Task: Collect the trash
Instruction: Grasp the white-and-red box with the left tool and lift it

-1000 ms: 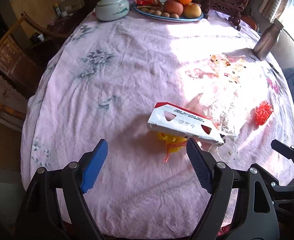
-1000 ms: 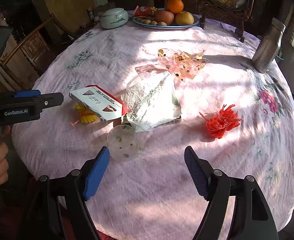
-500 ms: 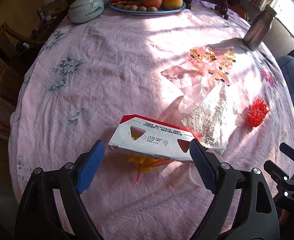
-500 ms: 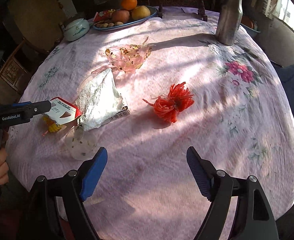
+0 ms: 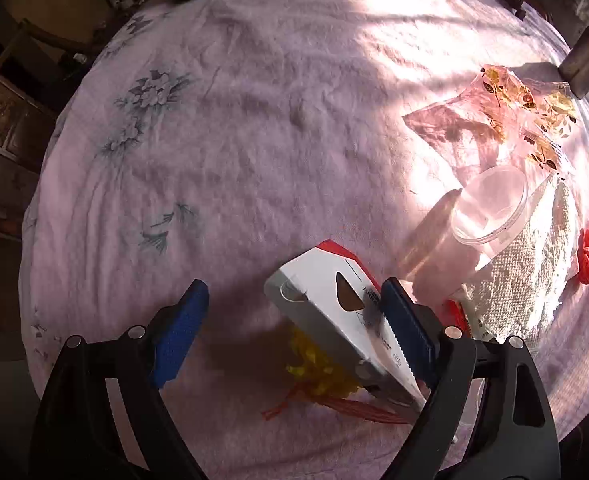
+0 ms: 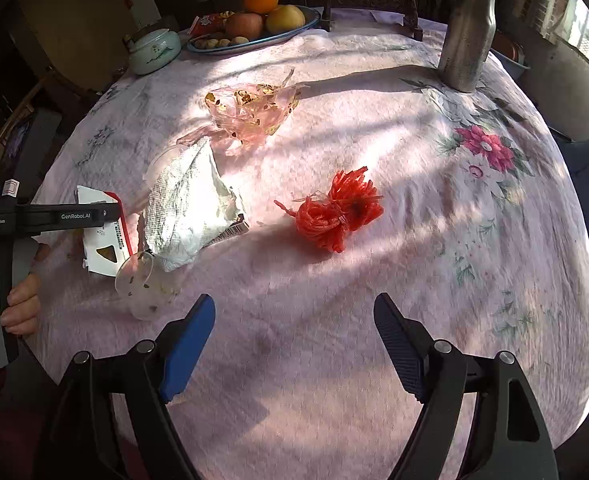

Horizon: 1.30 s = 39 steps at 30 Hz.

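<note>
Left hand-held gripper (image 5: pixel 290 320) has dropped in low over the near-left edge of the tabletop (image 5: pixel 254 128) vs. a sec ago, when it sat higher and farther back. Its jaws are wide apart and hold nothing yet, but the white-and-red carton (image 5: pixel 326 300) now sits between them, its right end touching or just beside the right finger (hard to tell which). A yellow tassel scrap (image 5: pixel 318 368) w/ red strands lies under the carton. Judging by that, the carton is the first pick; closing on it looks like the next move.

Just right of the carton: a clear plastic cup (image 5: pixel 490 208) on its side, resting on a white crumpled bag (image 5: pixel 534 272), and a second clear cup (image 6: pixel 142 284) w/ specks inside near the front edge. Farther toward the middle lies a pink-and-gold cellophane wrapper (image 6: pixel 250 108).

Right hand-held gripper (image 6: pixel 294 340) has swung right and now looks across the centre of the tabletop; the red tassel (image 6: pixel 334 212) lies ahead of it, well apart. Jaws fully spread, empty.

All trash is on the cloth, none collected so far. No bin shows in either view.
</note>
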Motion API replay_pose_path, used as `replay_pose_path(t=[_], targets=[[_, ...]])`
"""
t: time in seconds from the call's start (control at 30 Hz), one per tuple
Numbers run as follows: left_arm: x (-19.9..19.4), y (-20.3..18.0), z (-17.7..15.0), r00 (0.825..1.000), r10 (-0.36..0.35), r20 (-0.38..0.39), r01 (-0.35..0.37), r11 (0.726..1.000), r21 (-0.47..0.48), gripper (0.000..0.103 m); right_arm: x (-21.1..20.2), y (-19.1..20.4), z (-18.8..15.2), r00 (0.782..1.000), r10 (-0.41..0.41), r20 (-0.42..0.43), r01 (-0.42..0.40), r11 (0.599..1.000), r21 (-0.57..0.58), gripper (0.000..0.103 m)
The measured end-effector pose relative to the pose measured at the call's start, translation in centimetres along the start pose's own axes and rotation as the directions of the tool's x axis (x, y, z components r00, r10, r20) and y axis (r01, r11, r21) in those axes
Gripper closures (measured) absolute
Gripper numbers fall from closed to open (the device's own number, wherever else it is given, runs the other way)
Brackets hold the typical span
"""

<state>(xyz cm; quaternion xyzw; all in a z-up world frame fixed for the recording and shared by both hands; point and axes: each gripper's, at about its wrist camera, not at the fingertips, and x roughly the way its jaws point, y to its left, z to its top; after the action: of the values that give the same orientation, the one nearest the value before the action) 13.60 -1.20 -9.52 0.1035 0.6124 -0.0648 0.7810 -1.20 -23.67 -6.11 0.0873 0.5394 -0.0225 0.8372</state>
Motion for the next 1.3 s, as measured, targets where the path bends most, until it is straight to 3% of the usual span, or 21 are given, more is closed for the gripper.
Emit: replay_pose_path(t=[0.2, 0.43, 0.6, 0.67, 0.77, 0.9, 0.97, 1.17, 1.3], targets=[[-2.4, 3.5, -2.5, 1.0, 0.001, 0.014, -0.001, 1.0, -0.02, 0.018, 0.9, 1.2, 0.6, 0.999, 0.04, -0.016, -0.04, 0.999, -0.033, 0.023], [-4.9, -0.1, -4.9, 0.995, -0.077, 0.058, 0.072, 0.994, 0.086, 0.018, 0.9, 2.6, 1.0, 0.997, 0.071, -0.011, -0.071, 0.994, -0.078, 0.023], [-3.9, -1.7, -2.3, 0.991, -0.095, 0.093, 0.087, 0.992, 0.088, 0.018, 0.9, 3.0, 0.8, 0.997, 0.075, -0.018, -0.076, 0.994, -0.08, 0.023], [-1.8, -2.1, -0.7, 0.995, -0.097, 0.036, 0.094, 0.993, 0.074, 0.02, 0.7, 2.8, 0.7, 0.997, 0.07, -0.014, -0.071, 0.995, -0.072, 0.023], [-0.7, -3.6, 0.2, 0.983, -0.183, -0.004, 0.182, 0.979, 0.091, 0.02, 0.2, 2.3, 0.7, 0.998, 0.061, 0.002, -0.06, 0.997, -0.052, 0.023], [-1.5, -6.1, -1.3, 0.989, -0.141, 0.053, 0.128, 0.971, 0.201, 0.02, -0.1, 1.6, 0.6, 0.998, 0.057, 0.015, -0.057, 0.998, -0.019, 0.023], [-0.8, -5.8, -1.7, 0.992, -0.123, 0.037, 0.113, 0.974, 0.198, 0.03, 0.0, 1.5, 0.6, 0.998, 0.058, 0.01, -0.058, 0.998, -0.014, 0.023], [-1.1, -3.7, -1.9, 0.989, -0.149, 0.022, 0.144, 0.976, 0.161, 0.035, 0.4, 1.4, 0.5, 0.998, 0.069, -0.001, -0.069, 0.998, 0.001, 0.023], [0.3, -4.1, -2.1, 0.995, -0.102, -0.011, 0.102, 0.983, 0.151, 0.041, 0.8, 1.1, 0.7, 0.997, 0.08, -0.007, -0.079, 0.996, 0.027, 0.023]])
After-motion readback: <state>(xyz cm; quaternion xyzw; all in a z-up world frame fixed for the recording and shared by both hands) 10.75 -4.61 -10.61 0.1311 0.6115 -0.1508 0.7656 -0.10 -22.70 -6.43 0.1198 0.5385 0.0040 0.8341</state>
